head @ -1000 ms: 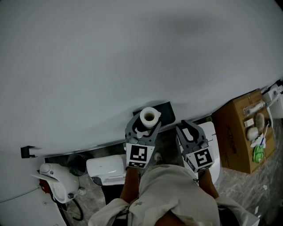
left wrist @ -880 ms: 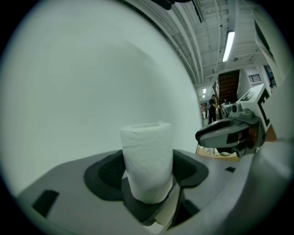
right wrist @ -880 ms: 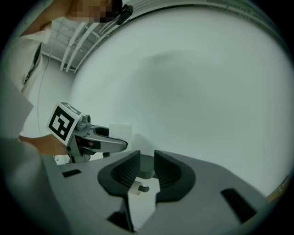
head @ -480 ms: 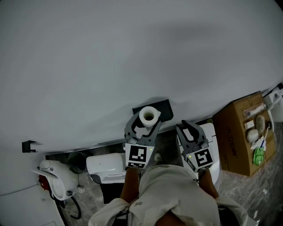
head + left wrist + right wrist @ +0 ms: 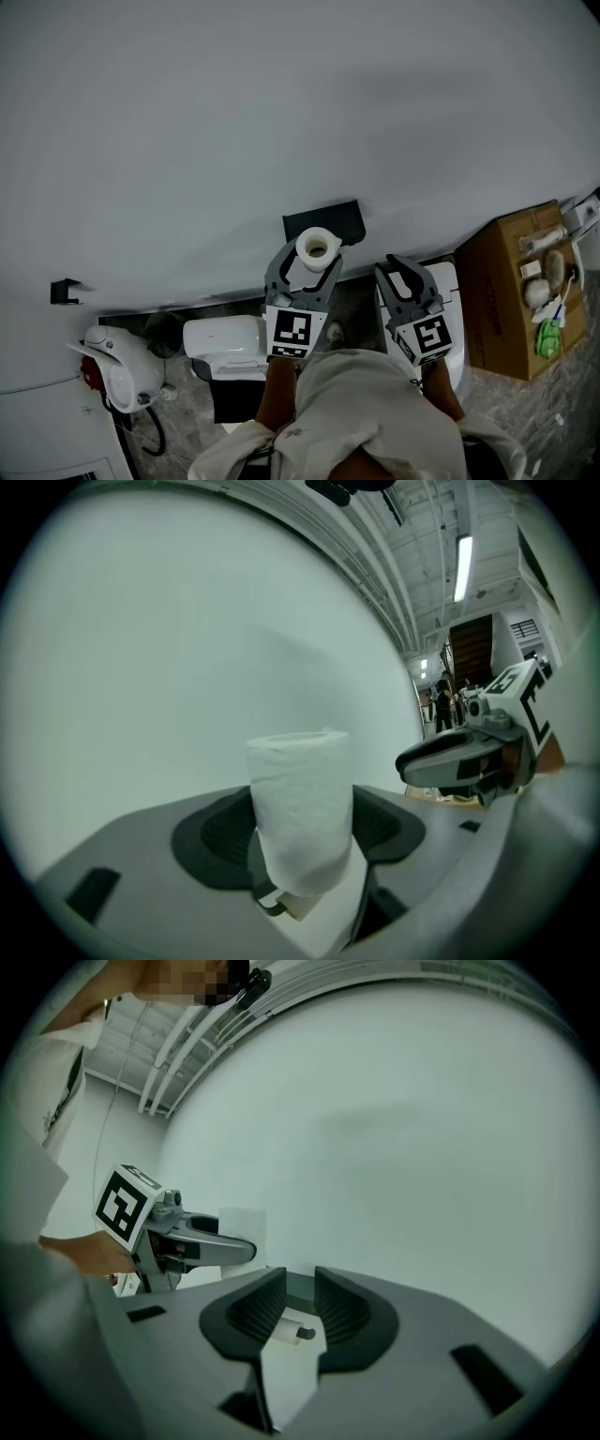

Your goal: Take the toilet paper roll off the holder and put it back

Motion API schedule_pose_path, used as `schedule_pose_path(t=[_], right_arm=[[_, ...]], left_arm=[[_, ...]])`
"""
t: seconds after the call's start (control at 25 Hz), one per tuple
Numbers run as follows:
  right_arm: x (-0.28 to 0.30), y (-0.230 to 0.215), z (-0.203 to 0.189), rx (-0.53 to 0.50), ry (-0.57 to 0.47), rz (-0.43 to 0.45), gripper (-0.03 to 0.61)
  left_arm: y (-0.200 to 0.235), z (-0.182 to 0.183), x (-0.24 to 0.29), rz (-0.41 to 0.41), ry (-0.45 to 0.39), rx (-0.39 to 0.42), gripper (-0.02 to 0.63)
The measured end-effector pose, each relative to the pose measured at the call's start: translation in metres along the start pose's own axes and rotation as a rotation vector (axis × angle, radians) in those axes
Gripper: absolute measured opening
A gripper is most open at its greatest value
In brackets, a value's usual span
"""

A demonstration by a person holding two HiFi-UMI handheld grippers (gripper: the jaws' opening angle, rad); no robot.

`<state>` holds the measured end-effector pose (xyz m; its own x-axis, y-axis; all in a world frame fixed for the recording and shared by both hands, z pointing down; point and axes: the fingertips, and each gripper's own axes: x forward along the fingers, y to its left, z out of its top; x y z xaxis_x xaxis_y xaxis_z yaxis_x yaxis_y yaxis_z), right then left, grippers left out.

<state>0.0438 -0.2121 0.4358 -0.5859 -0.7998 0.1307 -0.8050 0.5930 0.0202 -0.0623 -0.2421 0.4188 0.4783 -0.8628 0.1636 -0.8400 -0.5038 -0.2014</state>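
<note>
Clamped on the upright roll (image 5: 317,247), the left gripper's (image 5: 312,257) jaws press its sides, one pad on either flank, with the open core facing up. The roll sits just below the black holder (image 5: 342,219) on the pale wall (image 5: 281,112), near it, though I cannot tell if they touch. Beside it, the right gripper (image 5: 400,271) points at the same wall, its jaws drawn close with only a slim gap left, nothing pinched between them.
</note>
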Motion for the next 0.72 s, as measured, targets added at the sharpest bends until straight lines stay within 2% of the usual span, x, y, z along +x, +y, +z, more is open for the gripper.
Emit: schedule_pose_path(t=[0.72], right_arm=[[-0.046, 0.023, -0.012, -0.003, 0.015, 0.071, 0.091]], left_arm=[[-0.042, -0.011, -0.049, 0.062, 0.024, -0.021, 0.310]])
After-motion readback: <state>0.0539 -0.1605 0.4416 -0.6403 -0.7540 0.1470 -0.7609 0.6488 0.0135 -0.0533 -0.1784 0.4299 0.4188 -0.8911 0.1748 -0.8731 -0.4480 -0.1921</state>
